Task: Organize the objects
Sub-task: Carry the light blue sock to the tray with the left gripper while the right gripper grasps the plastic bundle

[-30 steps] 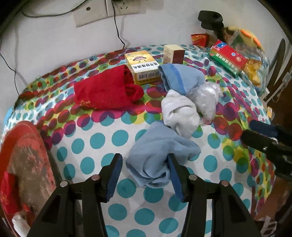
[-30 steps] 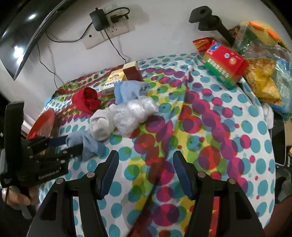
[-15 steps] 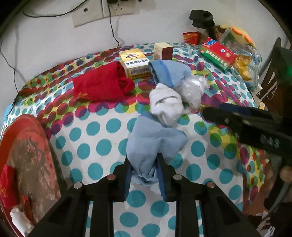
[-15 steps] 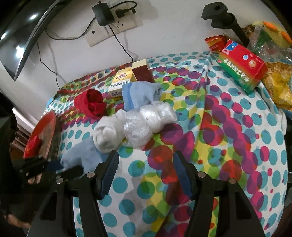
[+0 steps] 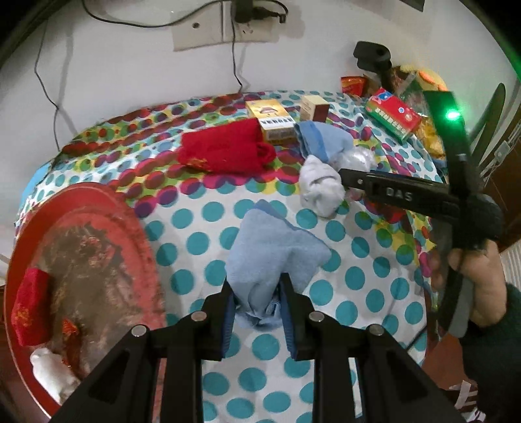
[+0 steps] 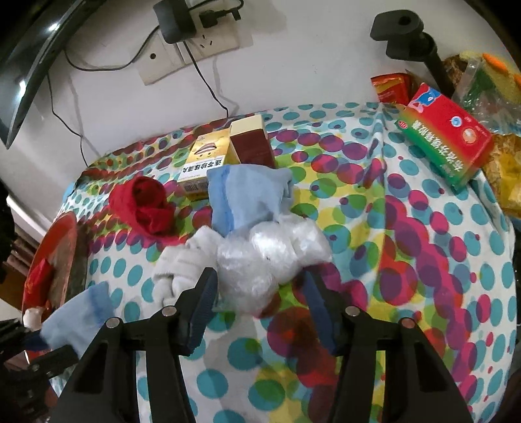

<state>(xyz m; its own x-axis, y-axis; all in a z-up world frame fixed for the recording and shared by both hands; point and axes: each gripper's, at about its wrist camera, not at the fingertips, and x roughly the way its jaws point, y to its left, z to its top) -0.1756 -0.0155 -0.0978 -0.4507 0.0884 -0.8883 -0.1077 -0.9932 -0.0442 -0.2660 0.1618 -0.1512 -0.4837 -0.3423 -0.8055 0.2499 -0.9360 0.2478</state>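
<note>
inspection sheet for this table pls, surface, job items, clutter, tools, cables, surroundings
surface: polka-dot tablecloth, rumpled at the right side.
job's things: light blue cloth; red sock; white sock; blue sock; clear plastic bundle.
clutter: yellow box, brown box, red-green box, snack bags at the far right; red tray at the left with small red and white items.
grippers: left tool shut on the light blue cloth; right tool jaws have just been closing, straddling the plastic bundle, contact unclear.
cables: black leads from the wall socket, hanging down the wall.
surroundings: white wall, black mount; a hand on the right tool.
</note>
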